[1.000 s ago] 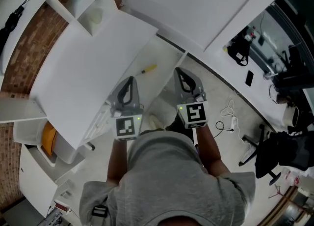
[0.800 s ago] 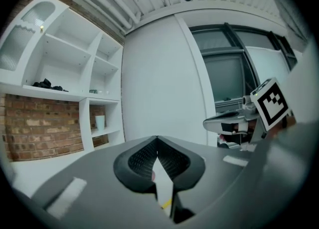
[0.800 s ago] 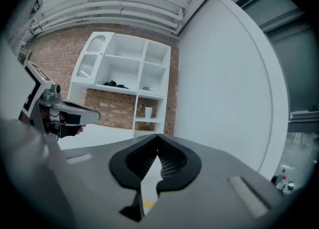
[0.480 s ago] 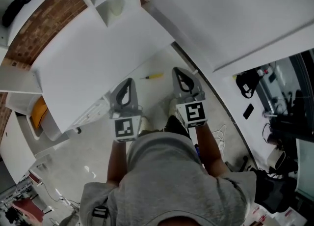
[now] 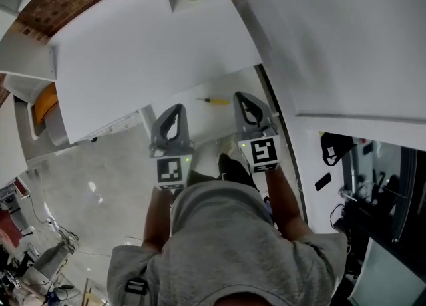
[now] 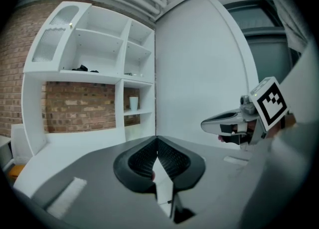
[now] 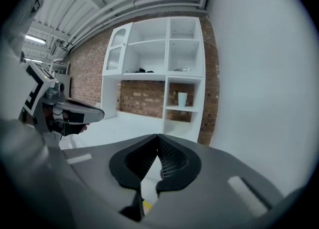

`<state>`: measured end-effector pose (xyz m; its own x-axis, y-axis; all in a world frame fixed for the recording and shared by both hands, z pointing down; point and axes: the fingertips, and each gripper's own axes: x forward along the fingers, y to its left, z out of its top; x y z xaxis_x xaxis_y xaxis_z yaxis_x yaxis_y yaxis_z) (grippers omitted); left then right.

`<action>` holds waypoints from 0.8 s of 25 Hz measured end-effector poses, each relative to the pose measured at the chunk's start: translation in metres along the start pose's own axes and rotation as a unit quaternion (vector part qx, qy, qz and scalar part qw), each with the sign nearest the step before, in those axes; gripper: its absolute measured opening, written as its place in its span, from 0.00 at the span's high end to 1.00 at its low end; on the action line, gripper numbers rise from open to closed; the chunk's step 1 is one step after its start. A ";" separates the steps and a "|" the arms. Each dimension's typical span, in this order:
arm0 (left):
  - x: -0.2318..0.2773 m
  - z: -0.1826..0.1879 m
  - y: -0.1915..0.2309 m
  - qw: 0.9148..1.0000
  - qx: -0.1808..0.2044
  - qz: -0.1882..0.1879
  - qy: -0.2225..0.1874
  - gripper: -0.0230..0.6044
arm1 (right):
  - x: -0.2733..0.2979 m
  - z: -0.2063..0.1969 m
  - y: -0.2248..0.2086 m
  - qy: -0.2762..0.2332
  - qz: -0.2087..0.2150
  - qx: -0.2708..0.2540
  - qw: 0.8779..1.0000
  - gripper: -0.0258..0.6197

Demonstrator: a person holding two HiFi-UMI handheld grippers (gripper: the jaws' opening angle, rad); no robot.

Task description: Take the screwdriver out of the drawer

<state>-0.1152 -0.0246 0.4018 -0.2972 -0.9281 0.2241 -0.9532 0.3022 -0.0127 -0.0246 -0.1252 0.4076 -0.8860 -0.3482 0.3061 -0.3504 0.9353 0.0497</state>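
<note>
A screwdriver [image 5: 217, 101] with a yellow handle lies on the white floor of the open drawer [image 5: 200, 125], under the edge of the white tabletop [image 5: 146, 52]. In the head view my right gripper [image 5: 242, 98] is shut and empty, its tip just right of the screwdriver and above it. My left gripper [image 5: 176, 108] is also shut and empty, left of the tool and a little nearer to me. In the right gripper view a yellow bit [image 7: 145, 204] shows below the closed jaws of my right gripper [image 7: 158, 137]. My left gripper [image 6: 157, 139] points at the shelf unit.
A white shelf unit [image 7: 164, 73] with a cup [image 7: 182, 98] stands against a brick wall [image 6: 75, 108]. A tall white panel [image 5: 333, 38] rises on the right. An orange item [image 5: 44, 99] sits in a bin at the left. Black gear [image 5: 330, 148] lies beyond the panel.
The view has swung round and both grippers have come lower, side by side. The screwdriver now lies closer to my right gripper's tip. Both pairs of jaws stay closed.
</note>
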 end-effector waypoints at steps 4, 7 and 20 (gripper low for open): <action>0.009 -0.028 0.011 0.999 -0.012 0.018 0.030 0.94 | 0.026 -0.029 0.003 0.035 0.034 -0.005 0.999 0.96; 0.019 -0.046 0.017 0.998 -0.027 0.025 0.050 0.94 | 0.045 -0.051 0.003 0.059 0.053 -0.005 0.997 0.96; 0.062 -0.133 0.028 0.992 -0.060 0.034 0.109 0.94 | 0.100 -0.153 0.010 0.144 0.107 -0.006 0.984 0.96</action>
<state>-0.1531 -0.0445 0.5448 -0.3282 -0.8400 0.4321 -0.9143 0.3974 0.0781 -0.0703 -0.1406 0.5842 -0.8155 -0.1122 0.5677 -0.1601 0.9865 -0.0351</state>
